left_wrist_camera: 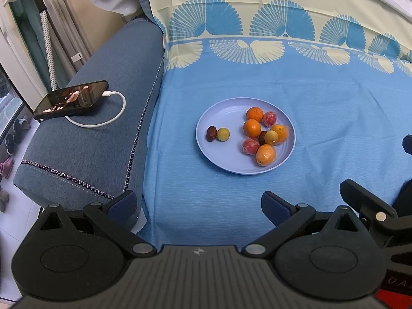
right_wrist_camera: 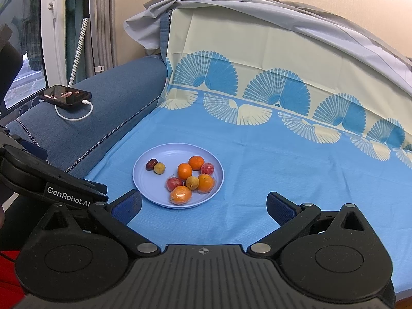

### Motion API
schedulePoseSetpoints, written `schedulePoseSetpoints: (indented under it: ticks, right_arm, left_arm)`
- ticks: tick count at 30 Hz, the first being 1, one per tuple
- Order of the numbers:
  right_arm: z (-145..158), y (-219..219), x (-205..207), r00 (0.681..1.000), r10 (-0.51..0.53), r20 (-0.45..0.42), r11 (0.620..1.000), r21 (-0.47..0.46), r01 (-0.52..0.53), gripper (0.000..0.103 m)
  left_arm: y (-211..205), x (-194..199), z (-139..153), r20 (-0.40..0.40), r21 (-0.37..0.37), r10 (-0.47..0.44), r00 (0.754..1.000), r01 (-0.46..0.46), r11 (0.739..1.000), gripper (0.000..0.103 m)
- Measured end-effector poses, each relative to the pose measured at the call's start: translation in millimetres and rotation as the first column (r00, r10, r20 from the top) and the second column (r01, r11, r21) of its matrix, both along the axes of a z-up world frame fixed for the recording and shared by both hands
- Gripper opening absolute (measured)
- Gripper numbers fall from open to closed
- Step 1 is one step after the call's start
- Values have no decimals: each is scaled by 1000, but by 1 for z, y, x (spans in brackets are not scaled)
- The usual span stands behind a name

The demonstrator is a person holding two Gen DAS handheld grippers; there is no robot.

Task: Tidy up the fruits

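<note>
Round lilac plastic plate (left_wrist_camera: 206,143) (right_wrist_camera: 144,182) flat on blue fan-print cloth (left_wrist_camera: 322,108) (right_wrist_camera: 257,159) over sofa seat. All fruit on plate: dark red date (left_wrist_camera: 211,133) (right_wrist_camera: 151,164) touching small yellow-green round fruit (left_wrist_camera: 223,134) (right_wrist_camera: 159,168) on left side, apart from right-side cluster of four oranges, e.g. (left_wrist_camera: 252,127) (right_wrist_camera: 184,171), two red plastic-wrapped fruits, e.g. (left_wrist_camera: 250,146) (right_wrist_camera: 174,182), one more yellow-green fruit (left_wrist_camera: 271,137) (right_wrist_camera: 192,182). Left gripper (left_wrist_camera: 198,204) above cloth near plate, jaws spread wide, holding nothing. Right gripper (right_wrist_camera: 203,206) same: jaws released, empty, plate just ahead-left. Black phone (left_wrist_camera: 70,99) (right_wrist_camera: 65,95) with white cable (left_wrist_camera: 103,118) (right_wrist_camera: 74,114) on blue denim armrest (left_wrist_camera: 97,141) (right_wrist_camera: 116,97), well clear of plate.
</note>
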State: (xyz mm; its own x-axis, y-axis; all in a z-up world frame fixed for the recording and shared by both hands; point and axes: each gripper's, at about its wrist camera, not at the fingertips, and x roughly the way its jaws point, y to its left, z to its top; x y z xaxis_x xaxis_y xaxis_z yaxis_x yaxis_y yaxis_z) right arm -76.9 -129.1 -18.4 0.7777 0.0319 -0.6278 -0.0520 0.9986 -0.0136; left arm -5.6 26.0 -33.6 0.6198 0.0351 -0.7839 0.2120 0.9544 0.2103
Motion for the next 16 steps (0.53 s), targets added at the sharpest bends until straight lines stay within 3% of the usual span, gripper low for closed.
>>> schedulePoseSetpoints:
  ticks: [16]
  right_arm:
    - [-1, 1, -1, 1000, 15, 5, 1000, 13, -15, 102]
  left_arm:
    - [-3, -1, -2, 1, 8, -9, 1000, 9, 1000, 103]
